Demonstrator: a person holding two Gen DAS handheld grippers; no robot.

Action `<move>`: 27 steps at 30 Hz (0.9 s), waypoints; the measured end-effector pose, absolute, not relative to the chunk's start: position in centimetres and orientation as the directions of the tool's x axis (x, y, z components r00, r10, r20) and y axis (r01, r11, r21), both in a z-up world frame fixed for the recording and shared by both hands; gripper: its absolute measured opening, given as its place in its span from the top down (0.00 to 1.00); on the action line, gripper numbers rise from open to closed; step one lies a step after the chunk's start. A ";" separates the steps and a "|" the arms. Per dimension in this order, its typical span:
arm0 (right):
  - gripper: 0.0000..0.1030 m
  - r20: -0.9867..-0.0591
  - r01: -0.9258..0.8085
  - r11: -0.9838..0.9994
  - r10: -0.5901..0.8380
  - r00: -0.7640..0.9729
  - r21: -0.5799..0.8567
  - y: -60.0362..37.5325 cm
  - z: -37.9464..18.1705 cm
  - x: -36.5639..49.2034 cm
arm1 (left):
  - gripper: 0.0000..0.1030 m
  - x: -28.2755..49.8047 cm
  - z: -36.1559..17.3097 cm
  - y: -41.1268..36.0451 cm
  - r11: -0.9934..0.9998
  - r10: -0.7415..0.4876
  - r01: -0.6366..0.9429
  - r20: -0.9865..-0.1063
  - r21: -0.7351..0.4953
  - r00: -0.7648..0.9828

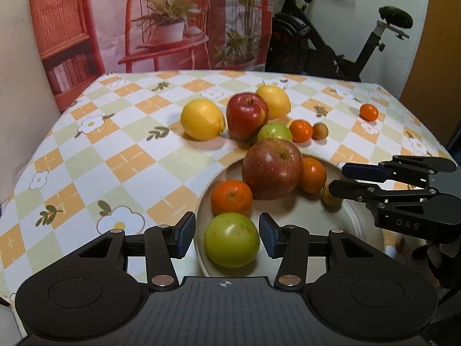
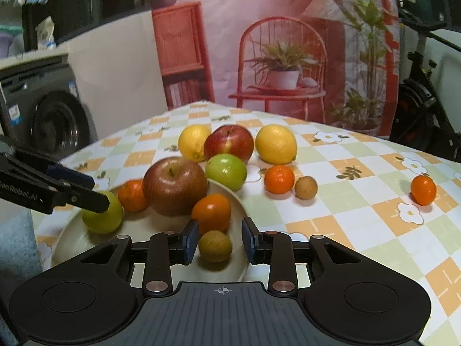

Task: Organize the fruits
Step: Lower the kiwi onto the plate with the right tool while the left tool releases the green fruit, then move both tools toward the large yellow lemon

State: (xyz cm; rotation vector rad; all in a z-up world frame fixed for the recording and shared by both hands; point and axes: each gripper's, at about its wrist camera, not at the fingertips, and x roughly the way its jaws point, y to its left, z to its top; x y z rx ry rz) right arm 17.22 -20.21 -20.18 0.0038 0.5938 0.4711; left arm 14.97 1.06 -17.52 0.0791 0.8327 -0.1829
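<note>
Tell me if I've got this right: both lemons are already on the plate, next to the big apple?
Not quite. Both lemons lie on the tablecloth, off the plate, flanking the red apple. The big apple is on the plate. The right wrist view shows it clearly.

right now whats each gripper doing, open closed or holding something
left gripper: open, pads either side of the green fruit on the plate, not pressing it.
right gripper: open, small brownish fruit between its pads, not gripped.

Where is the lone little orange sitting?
In both views the small orange sits alone on the tablecloth, far right, beyond the brown fruit.
</note>
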 end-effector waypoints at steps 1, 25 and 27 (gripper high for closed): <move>0.67 -0.527 -0.414 0.900 0.420 0.739 0.137 -20.4 -20.1 17.1 | 0.50 14.9 -17.4 1.1 0.981 -0.132 0.192 -0.733 -0.003 0.668; 0.64 -0.476 -0.059 0.973 0.162 0.865 0.224 -29.0 -22.0 17.5 | 0.50 14.0 -16.6 1.5 0.997 -0.072 0.081 -0.633 -0.014 0.771; 0.64 -0.479 -0.062 0.973 0.165 0.862 0.224 -28.9 -22.0 17.5 | 0.50 14.0 -16.6 1.7 0.997 -0.070 0.075 -0.634 -0.018 0.770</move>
